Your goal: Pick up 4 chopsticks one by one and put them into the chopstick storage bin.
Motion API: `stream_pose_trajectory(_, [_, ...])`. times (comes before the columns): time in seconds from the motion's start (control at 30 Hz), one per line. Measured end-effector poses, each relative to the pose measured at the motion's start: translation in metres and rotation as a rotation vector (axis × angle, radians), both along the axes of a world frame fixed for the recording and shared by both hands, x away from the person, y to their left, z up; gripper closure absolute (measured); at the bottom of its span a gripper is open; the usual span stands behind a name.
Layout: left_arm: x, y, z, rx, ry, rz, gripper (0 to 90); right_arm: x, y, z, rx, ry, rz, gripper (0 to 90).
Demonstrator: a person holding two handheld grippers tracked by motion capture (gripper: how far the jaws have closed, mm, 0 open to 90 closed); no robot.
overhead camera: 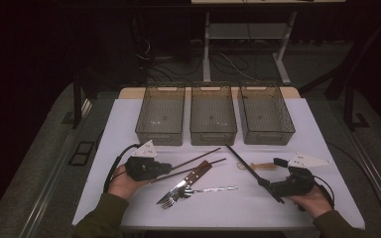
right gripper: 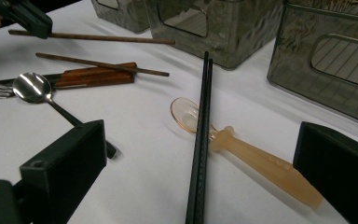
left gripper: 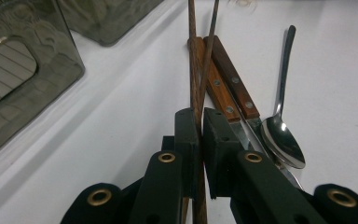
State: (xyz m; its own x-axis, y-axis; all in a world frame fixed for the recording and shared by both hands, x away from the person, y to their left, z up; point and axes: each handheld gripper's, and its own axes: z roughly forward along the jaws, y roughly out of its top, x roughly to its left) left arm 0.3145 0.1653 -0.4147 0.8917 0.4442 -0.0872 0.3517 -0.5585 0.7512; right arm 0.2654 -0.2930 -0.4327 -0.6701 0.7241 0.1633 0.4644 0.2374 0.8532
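- The table (overhead camera: 129, 119) has a white top; everything below is placed relative to the middle bin.
- Three smoky see-through bins stand in a row at the far side: the left bin (overhead camera: 160, 115), the middle bin (overhead camera: 213, 114) and the right bin (overhead camera: 265, 113). Nothing can be seen inside any of them.
- The left gripper (overhead camera: 167, 167) sits in front of the left bin, nearer the person than the middle bin. Its jaws are pinched nearly together on one brown chopstick (left gripper: 193, 65), which runs out from between them toward the middle bin.
- The right gripper (overhead camera: 278, 190) sits in front of the right bin; its jaws stand wide apart with a pair of black chopsticks (right gripper: 201, 135) lying between them, not gripped.
- A second brown chopstick (right gripper: 100, 64) lies across two wooden-handled utensils (left gripper: 223, 79) in front of the middle bin.
- A metal spoon (left gripper: 282, 126) lies just beside those handles.
- A pale orange plastic spoon (right gripper: 242, 151) lies under the black chopsticks, in front of the right bin.
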Motion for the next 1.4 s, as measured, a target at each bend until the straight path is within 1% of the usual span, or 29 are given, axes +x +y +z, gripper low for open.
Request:
stream_pose_trajectory(0.17, [-0.004,-0.001,0.003,0.000,-0.004,-0.014,84.6,0.000,0.000,0.000,0.000,-0.003,0.006,2.6])
stream_pose_trajectory(0.23, [-0.005,-0.002,0.006,-0.017,-0.006,-0.018,84.6,-0.001,0.001,0.000,-0.005,-0.002,0.015,2.6])
stream_pose_trajectory(0.27, [-0.006,-0.003,0.009,-0.020,-0.013,-0.020,84.6,-0.002,0.001,0.000,0.002,-0.005,0.017,2.6])
stream_pose_trajectory(0.4, [-0.007,-0.002,0.015,-0.038,-0.030,-0.018,84.6,-0.002,0.002,0.000,-0.004,0.000,0.014,2.6])
stream_pose_trajectory(0.5, [-0.007,0.000,0.018,-0.053,-0.032,-0.018,84.6,-0.002,0.001,0.001,0.004,-0.002,0.009,2.6])
stream_pose_trajectory(0.53, [-0.007,0.000,0.019,-0.060,-0.032,-0.012,84.6,-0.002,0.000,0.001,0.010,0.002,0.005,2.6])
stream_pose_trajectory(0.63, [-0.006,0.002,0.023,-0.077,-0.029,-0.002,84.6,-0.003,0.000,0.001,0.008,0.001,0.000,2.6])
stream_pose_trajectory(0.67, [-0.006,0.002,0.024,-0.073,-0.030,0.012,84.6,-0.003,0.000,0.001,0.007,0.002,0.001,2.6])
stream_pose_trajectory(0.7, [-0.005,0.002,0.026,-0.062,-0.034,0.015,84.6,-0.003,0.000,0.001,0.006,0.002,0.004,2.6])
stream_pose_trajectory(0.73, [-0.005,0.002,0.026,-0.062,-0.034,0.015,84.6,-0.003,0.000,0.001,0.005,0.000,0.006,2.6])
stream_pose_trajectory(0.77, [-0.004,0.002,0.028,-0.072,-0.033,0.030,84.6,-0.003,0.000,0.001,0.003,-0.001,0.006,2.6])
stream_pose_trajectory(0.87, [-0.003,0.004,0.030,-0.095,-0.029,0.040,84.6,-0.003,0.000,0.001,0.008,-0.003,0.001,2.6])
stream_pose_trajectory(0.97, [-0.002,0.006,0.032,-0.106,-0.027,0.055,84.6,-0.003,0.000,0.001,0.007,0.001,0.004,2.6])
stream_pose_trajectory(1.0, [-0.001,0.006,0.033,-0.102,-0.029,0.055,84.6,-0.003,0.000,0.001,0.007,0.001,0.004,2.6])
stream_pose_trajectory(1.13, [0.002,0.007,0.037,-0.128,-0.025,0.072,84.6,-0.004,-0.001,0.001,0.010,-0.003,0.004,2.6])
stream_pose_trajectory(1.27, [0.003,0.008,0.039,-0.126,-0.029,0.086,84.6,-0.006,-0.001,0.001,0.016,0.001,0.003,2.6])
stream_pose_trajectory(1.37, [0.006,0.011,0.042,-0.137,-0.028,0.116,84.6,-0.006,-0.002,0.001,0.019,-0.003,0.004,2.6])
stream_pose_trajectory(1.4, [0.006,0.011,0.042,-0.137,-0.028,0.116,84.6,-0.006,-0.002,0.001,0.020,-0.003,0.003,2.6])
